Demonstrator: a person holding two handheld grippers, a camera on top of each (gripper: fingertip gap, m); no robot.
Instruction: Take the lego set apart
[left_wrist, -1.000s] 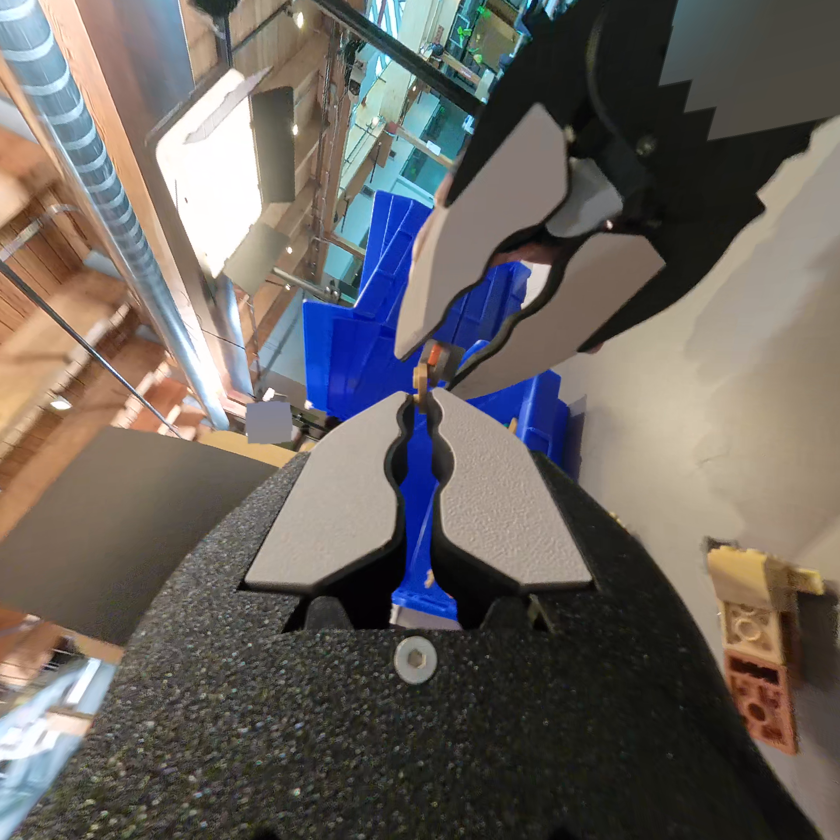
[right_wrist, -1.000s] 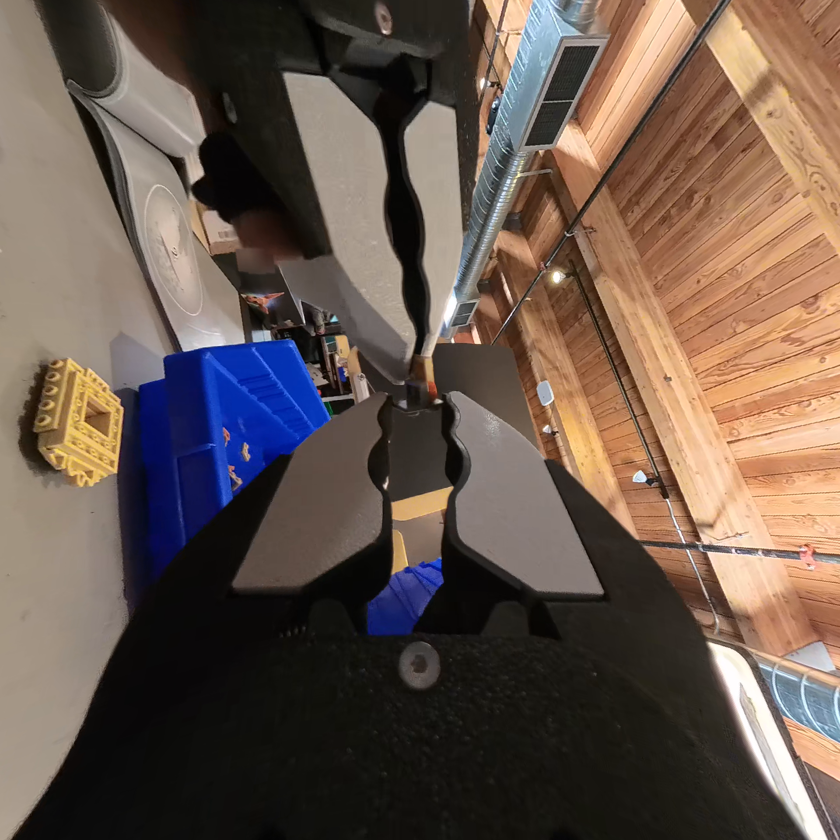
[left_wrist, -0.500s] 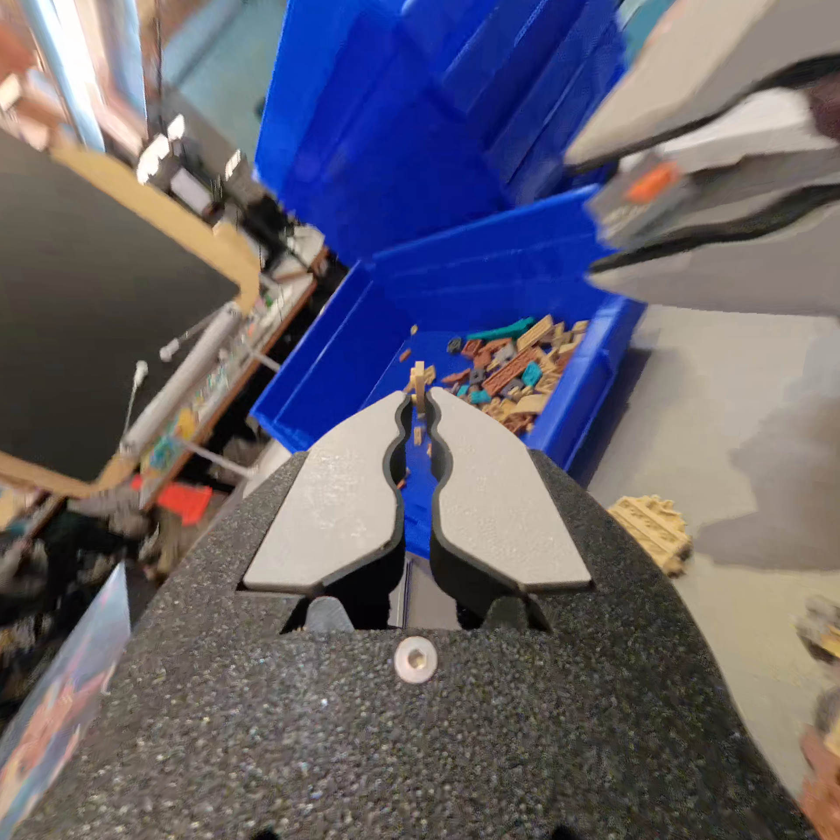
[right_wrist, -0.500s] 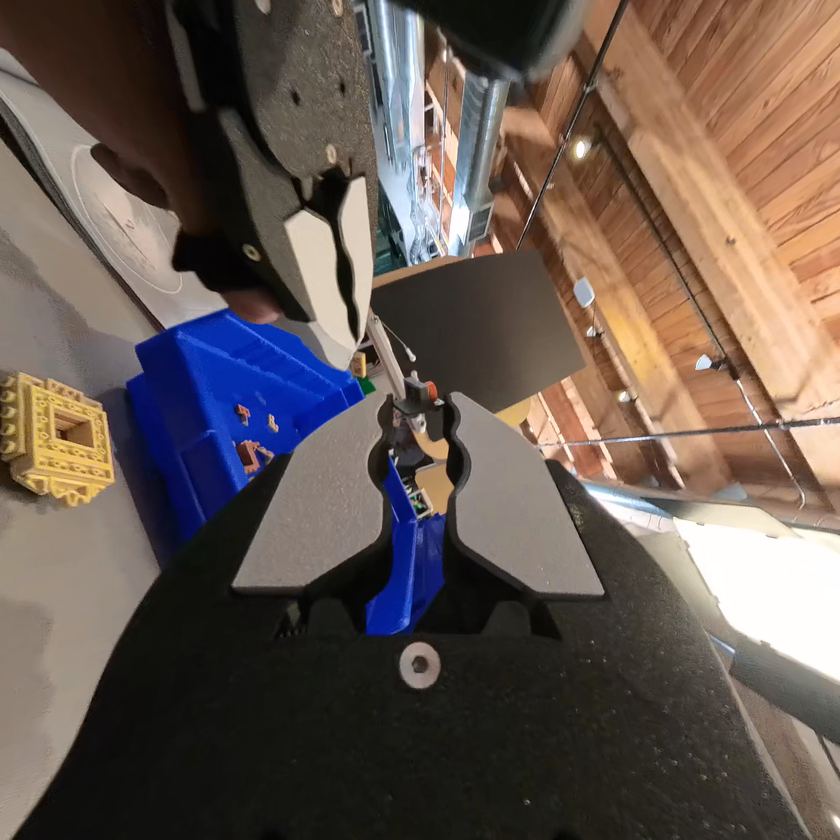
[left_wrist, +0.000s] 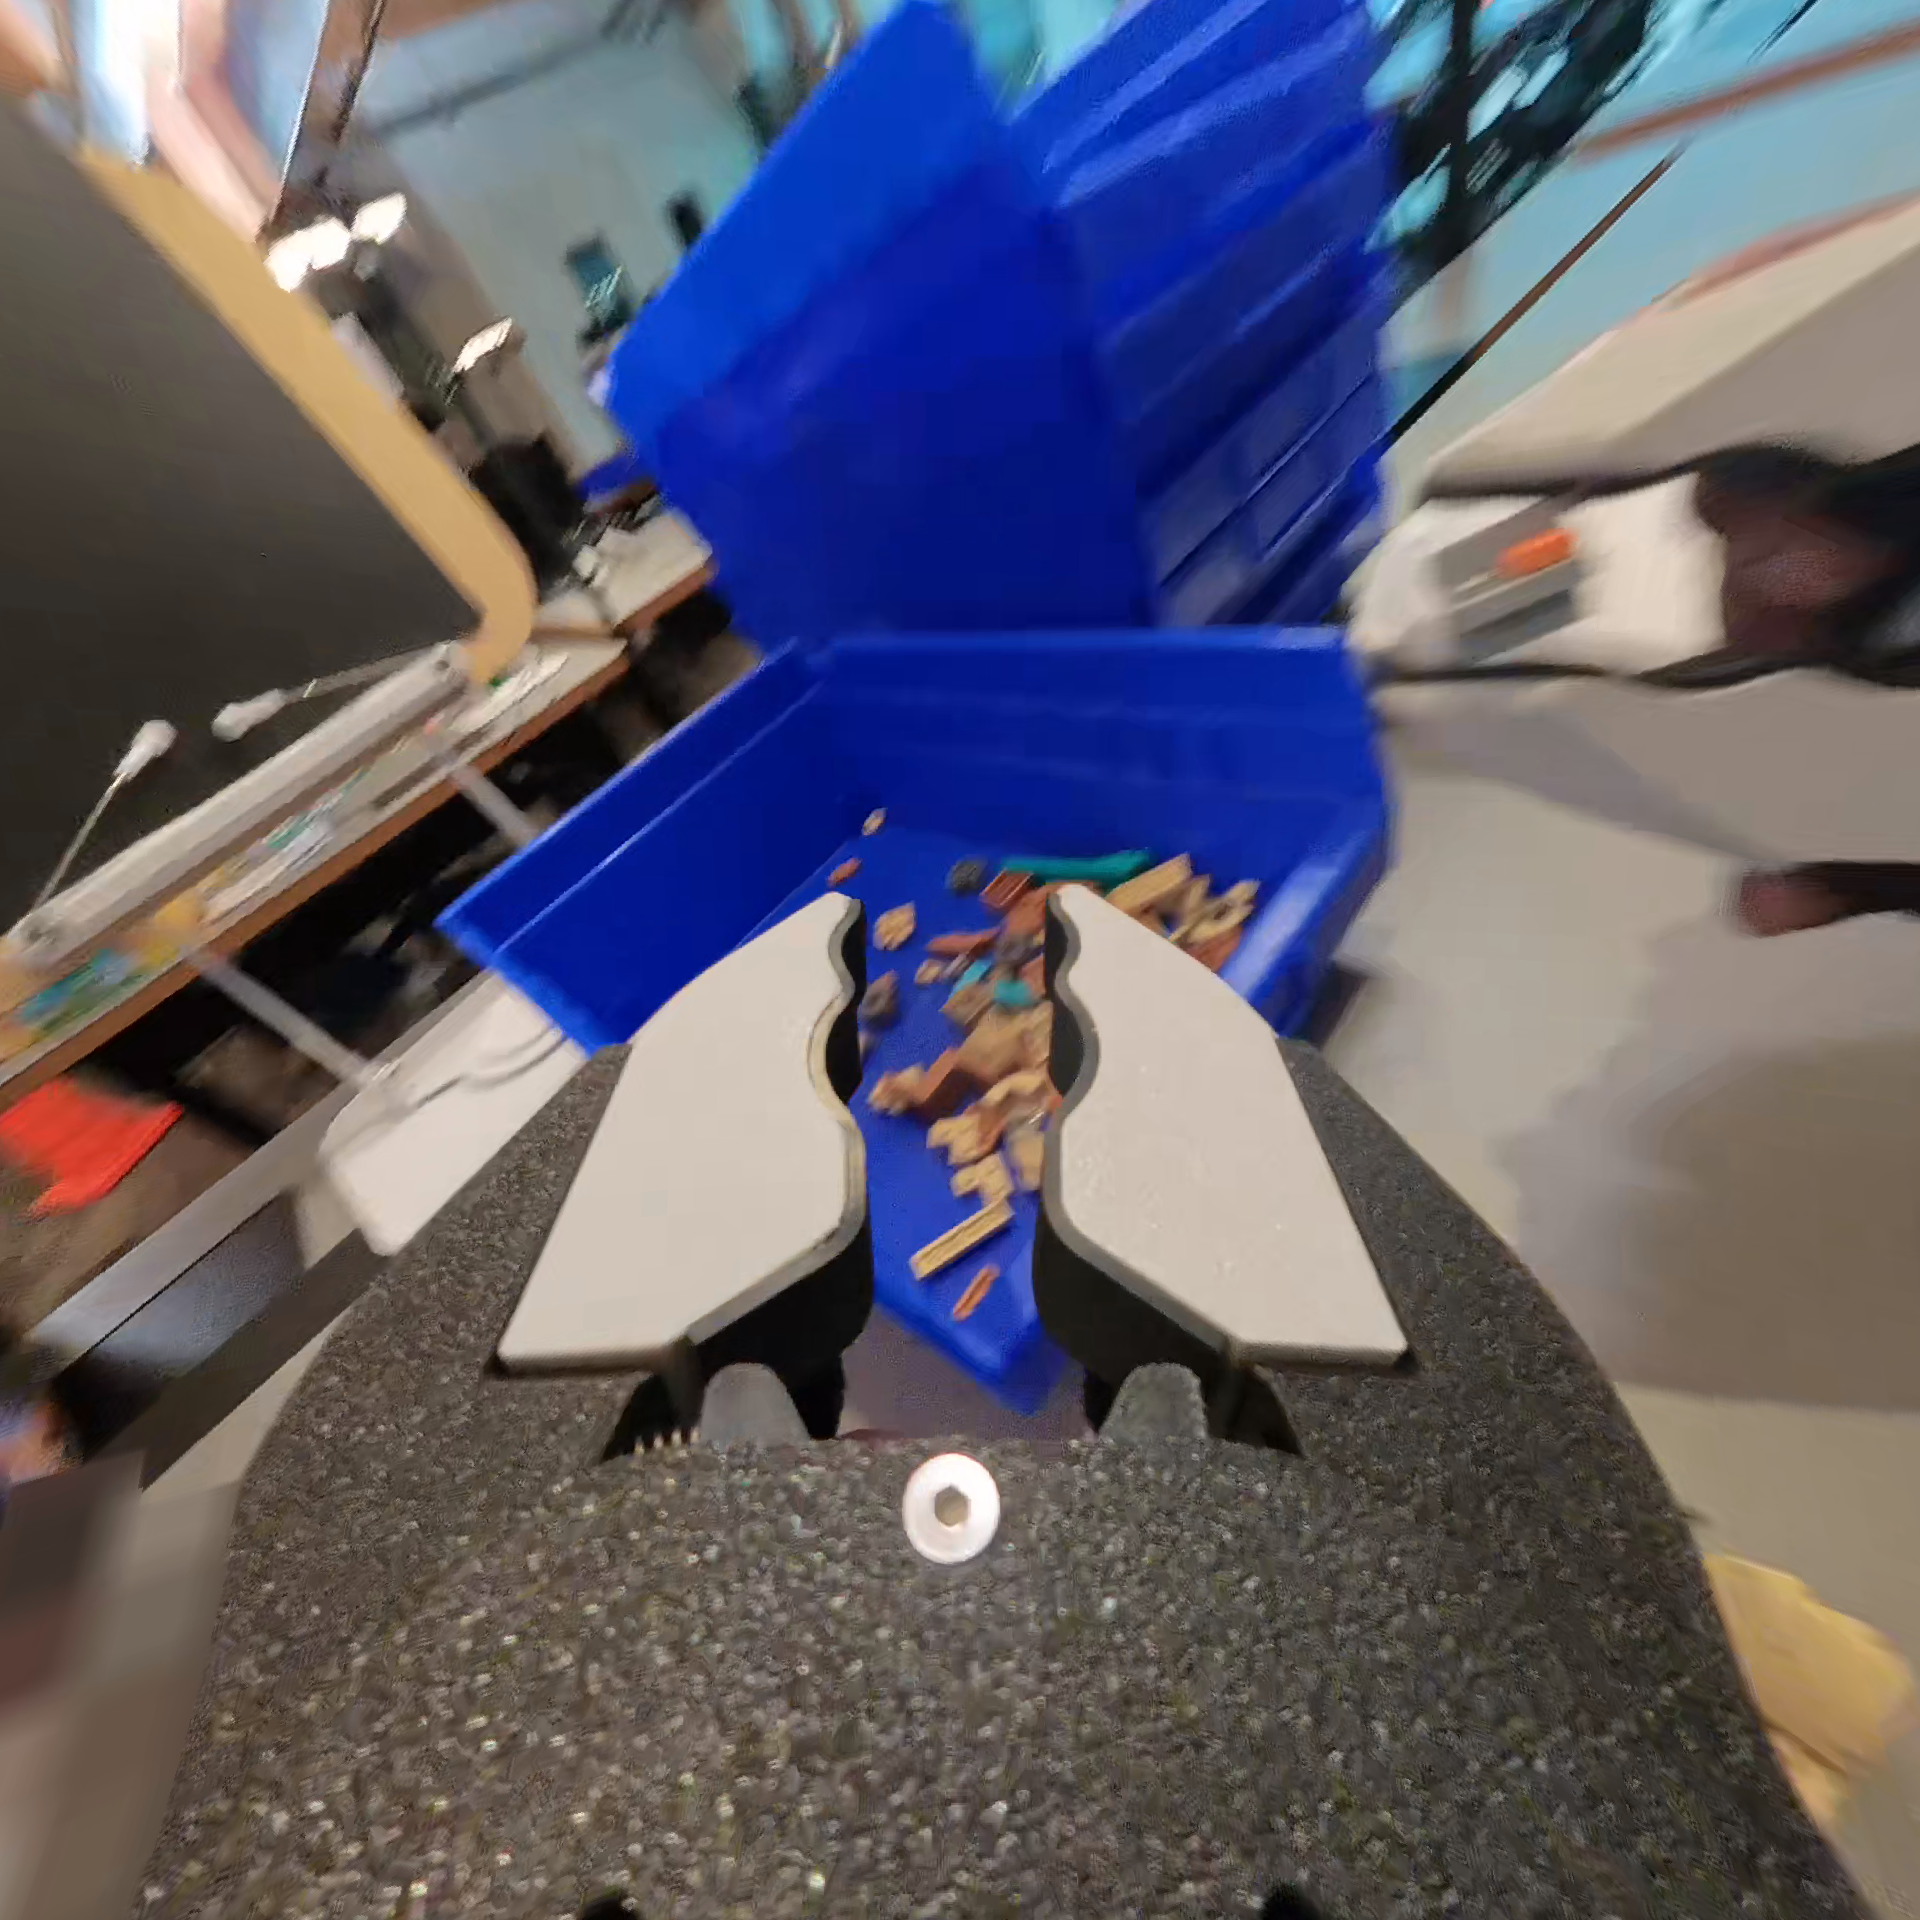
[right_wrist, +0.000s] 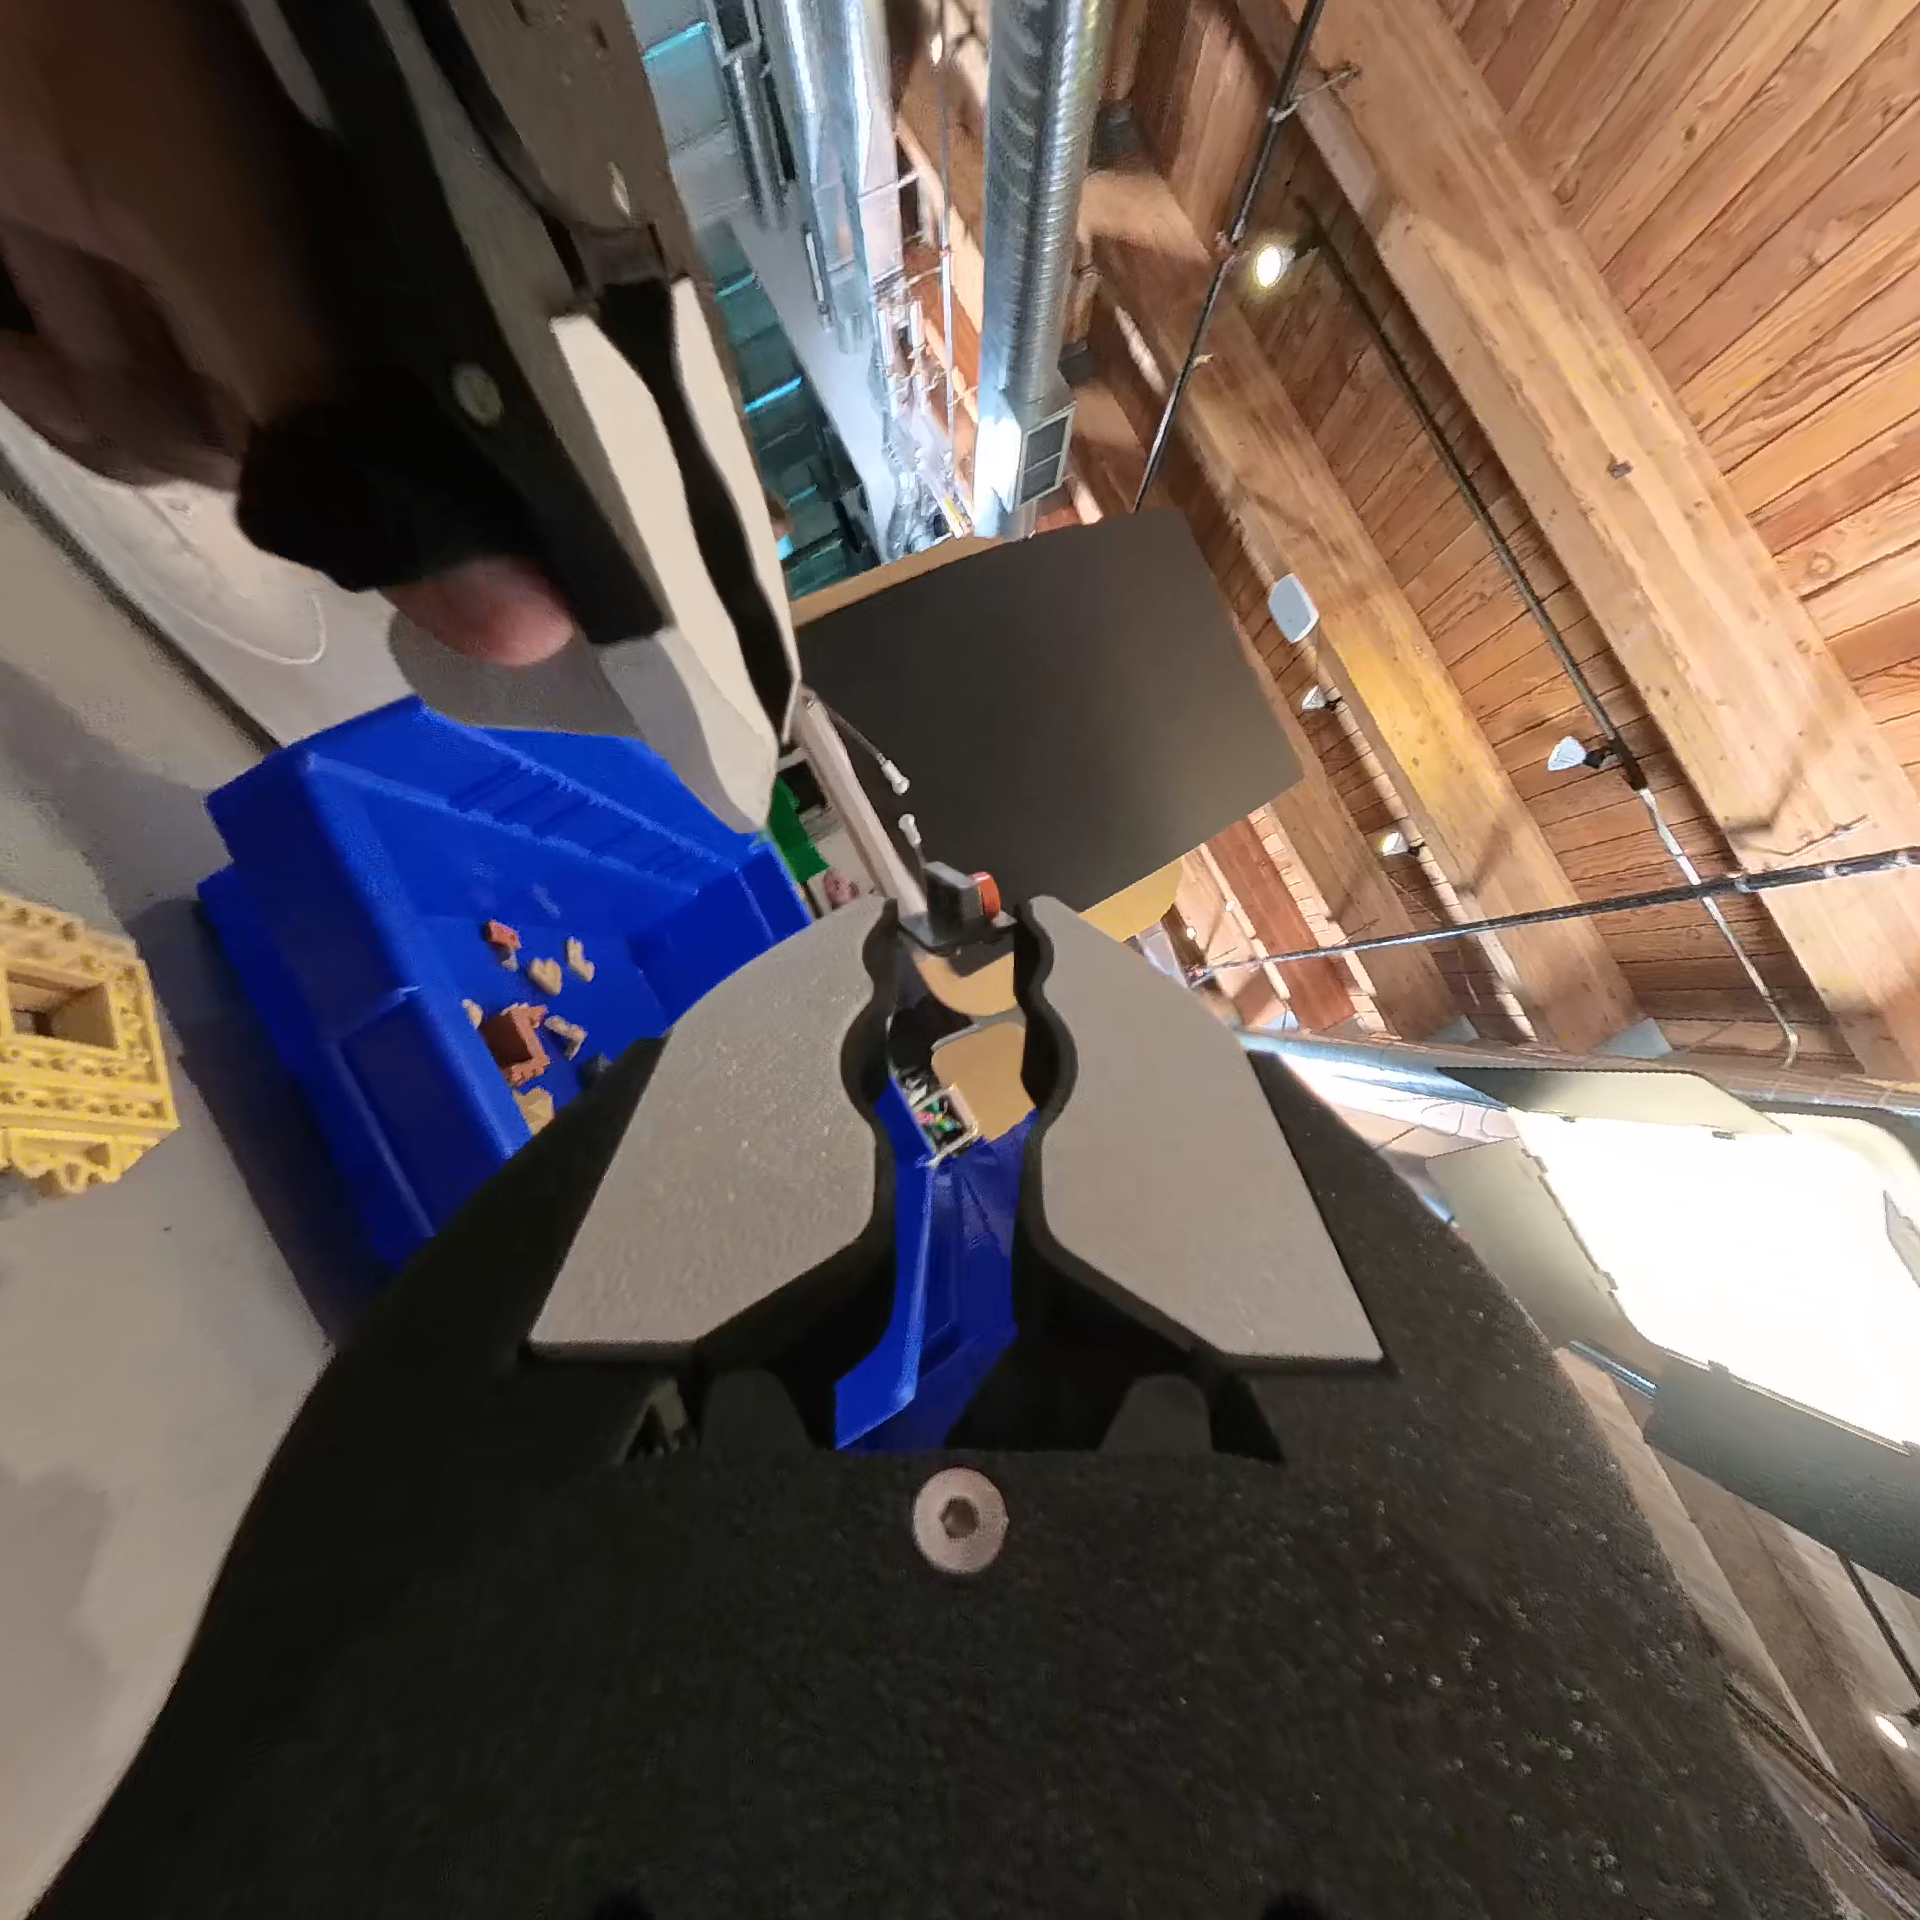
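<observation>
My left gripper (left_wrist: 954, 904) is open with nothing between its pads. It hangs over an open blue bin (left_wrist: 665, 862) that holds several loose tan, brown and teal bricks (left_wrist: 997, 1049). The right wrist view shows it at the upper left (right_wrist: 769, 727), above the bin (right_wrist: 343, 831). My right gripper (right_wrist: 956, 914) is shut on a small dark grey piece with an orange stud (right_wrist: 951, 902), held in the air beside the bin. It shows blurred at the right of the left wrist view (left_wrist: 1507, 582).
A yellow square brick frame (right_wrist: 73, 1049) lies on the grey tabletop (left_wrist: 1662, 1143) next to the bin. Stacked blue bins (left_wrist: 935, 364) stand behind. A black panel (left_wrist: 156, 468) stands at the left. A person's hand (right_wrist: 104, 312) holds the left gripper.
My left gripper swung away from the right gripper to over the bin and opened; the small tan piece it pinched is gone from its pads. My right gripper kept its grey piece.
</observation>
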